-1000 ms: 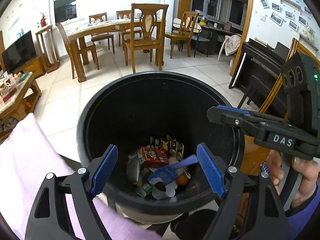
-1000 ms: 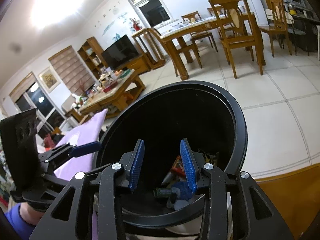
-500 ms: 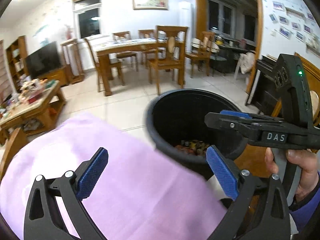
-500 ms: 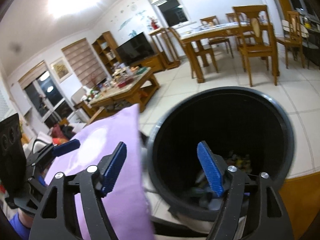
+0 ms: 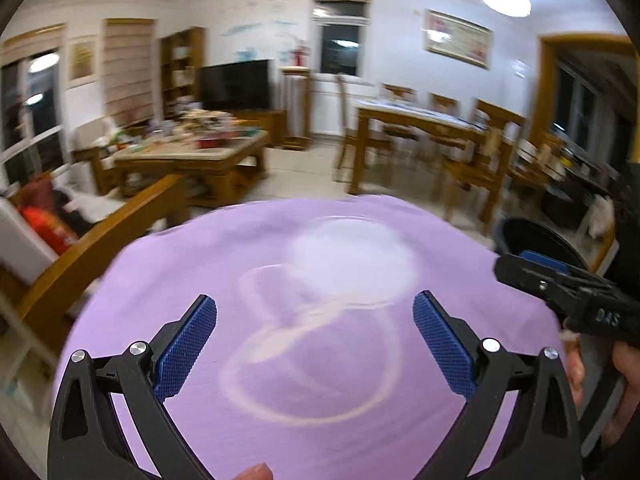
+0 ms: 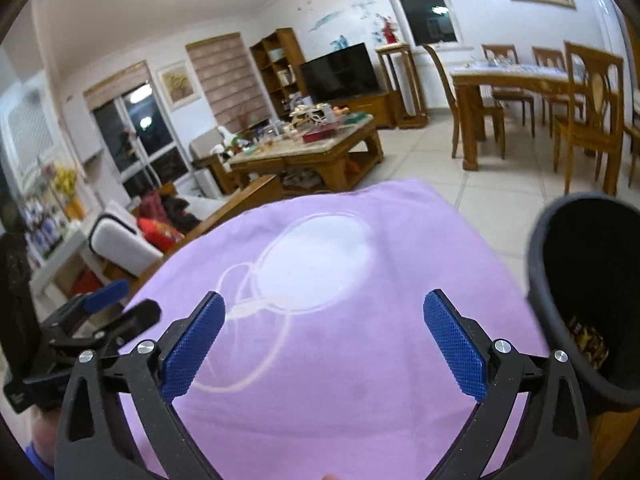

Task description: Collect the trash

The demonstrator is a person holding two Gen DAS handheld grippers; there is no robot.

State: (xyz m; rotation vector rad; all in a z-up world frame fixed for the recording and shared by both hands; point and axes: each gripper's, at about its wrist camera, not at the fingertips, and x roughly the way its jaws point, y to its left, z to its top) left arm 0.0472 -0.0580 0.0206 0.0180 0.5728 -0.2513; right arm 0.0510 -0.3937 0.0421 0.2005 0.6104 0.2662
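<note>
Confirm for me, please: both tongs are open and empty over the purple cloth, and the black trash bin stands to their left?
Not quite: the black trash bin stands to their right, as the right wrist view shows. Both the left tongs and the right tongs are indeed open and empty over the purple cloth.

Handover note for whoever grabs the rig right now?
Left gripper: jaws wide open, nothing between them.
Right gripper: jaws have just been opening, now wide and empty.
Both hang over the purple cloth, on which no trash shows.
Black bin stands at the cloth's right edge, wrappers already inside.
Left: look for more trash; the cluttered coffee table beyond is a likely place.
</note>
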